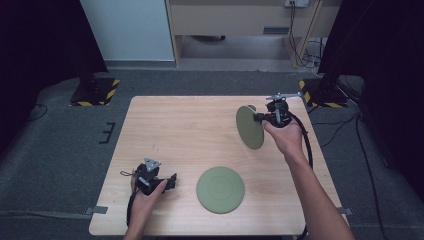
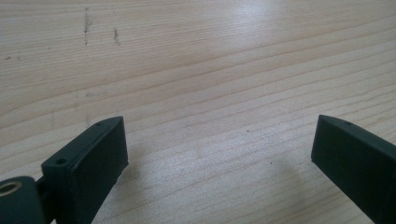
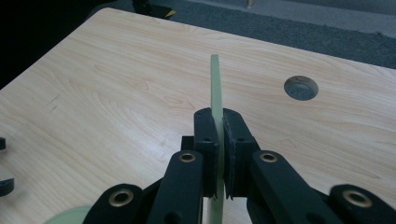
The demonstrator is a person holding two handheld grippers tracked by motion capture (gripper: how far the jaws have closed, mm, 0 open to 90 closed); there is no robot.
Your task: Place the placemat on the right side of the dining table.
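Nearest the person, the left tool (image 1: 172,181) rests low on the wooden surface (image 1: 185,125), jaws spread wide with nothing between them. Just to its right a green plate (image 1: 220,189) lies flat. Farther off, the right tool (image 1: 258,118) is clamped on the rim of a second green plate (image 3: 215,84), held on edge, apparently clear of the surface.

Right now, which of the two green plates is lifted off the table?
The far plate, clamped on edge by the right gripper and held upright. The other plate lies flat near the table's front edge, untouched.
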